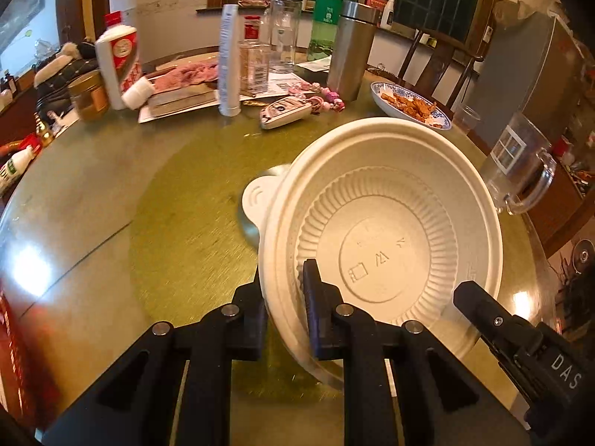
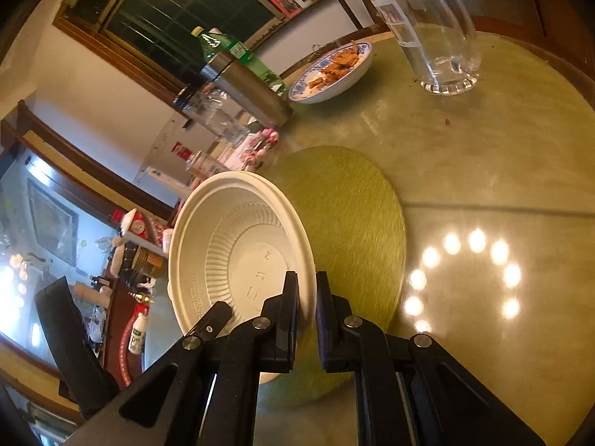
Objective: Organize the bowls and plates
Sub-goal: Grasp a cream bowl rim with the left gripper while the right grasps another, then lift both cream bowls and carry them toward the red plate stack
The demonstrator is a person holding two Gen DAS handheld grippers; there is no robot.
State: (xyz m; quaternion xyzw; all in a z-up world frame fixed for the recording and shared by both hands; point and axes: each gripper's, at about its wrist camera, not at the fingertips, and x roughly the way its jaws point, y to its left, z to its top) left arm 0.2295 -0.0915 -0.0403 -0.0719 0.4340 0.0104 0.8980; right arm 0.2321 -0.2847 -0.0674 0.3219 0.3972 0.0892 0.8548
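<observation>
A white disposable bowl (image 1: 383, 230) with a ribbed inside and a small tab handle is held tilted above the green round mat (image 1: 193, 230). My left gripper (image 1: 284, 290) is shut on the bowl's near rim, one finger outside and one inside. My right gripper (image 2: 306, 297) is shut on the opposite rim of the same bowl (image 2: 238, 256). The right gripper's black finger also shows in the left wrist view (image 1: 479, 297). The left gripper shows in the right wrist view (image 2: 214, 319) at the bowl's lower edge.
A blue-patterned plate of fried food (image 1: 409, 106) sits at the back right. A glass mug (image 1: 520, 165) stands right of the bowl. A steel flask (image 1: 351, 50), green bottle (image 1: 329, 15), jars, a white liquor bottle (image 1: 117, 59) and papers crowd the far table.
</observation>
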